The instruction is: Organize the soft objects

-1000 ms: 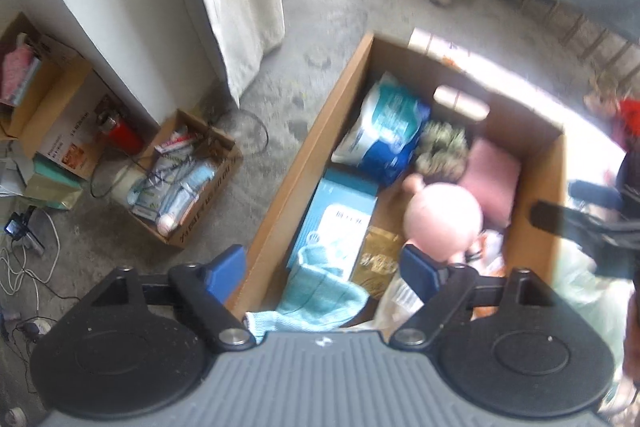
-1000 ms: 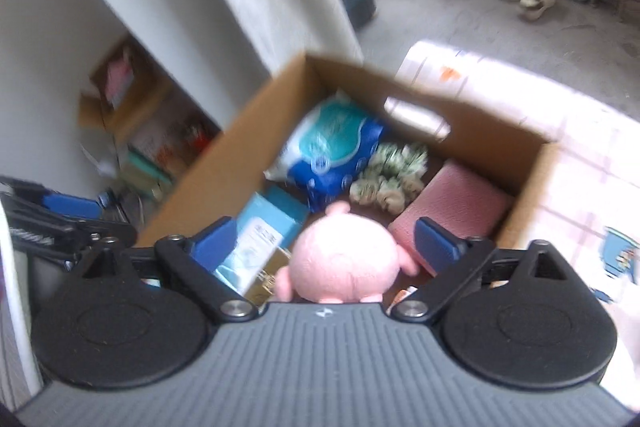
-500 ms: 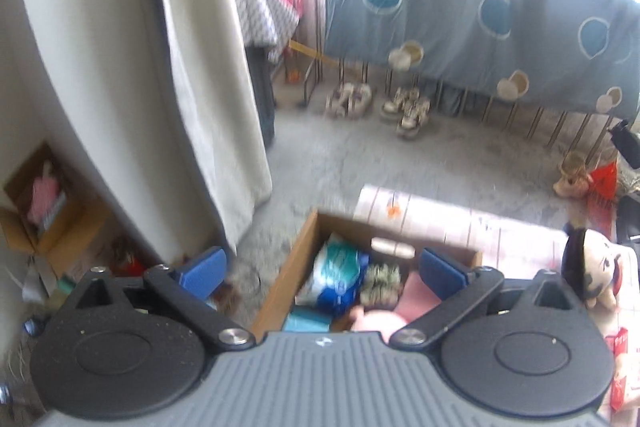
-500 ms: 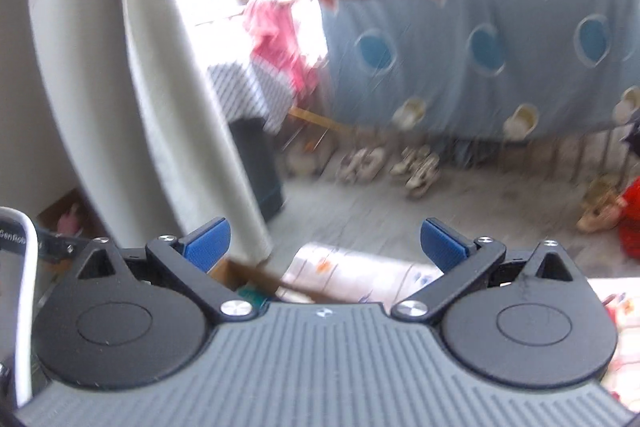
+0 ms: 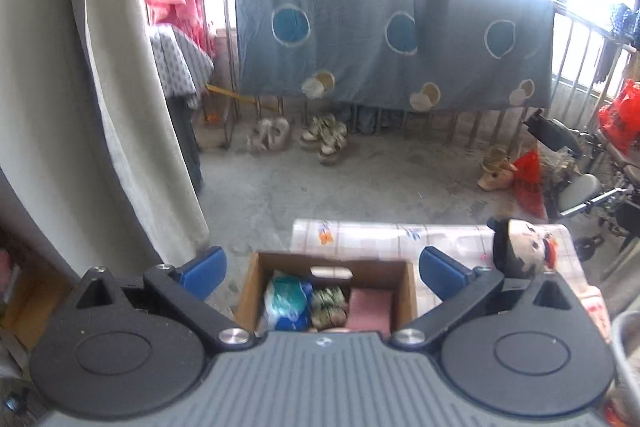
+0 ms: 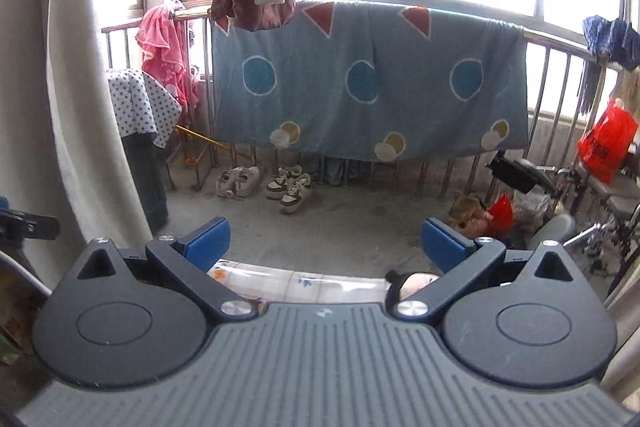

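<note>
Since the black-haired, pale-faced stuffed doll (image 5: 520, 245) is the one soft thing not yet in the brown cardboard box (image 5: 412, 291), it looks like the next item to take. It lies on the pale patterned table cover (image 5: 380, 233) just to the right of the box, well apart from both tools. It should be light and squashy, yielding under the pads instead of slipping, and not fragile; a pinch across the round head or the neck below it would probably hold best. Only the head is plain, tipped with its face up and toward the right, so the body's long axis cannot be told. In the box a blue-and-white plastic pack (image 5: 288, 301), a green patterned bundle (image 5: 329, 305) and a pink folded cloth (image 5: 370, 309) sit side by side. The left gripper (image 5: 322, 265) has its blue pads wide apart with nothing between them; the right gripper (image 6: 324, 237) likewise stands spread and empty.
</note>
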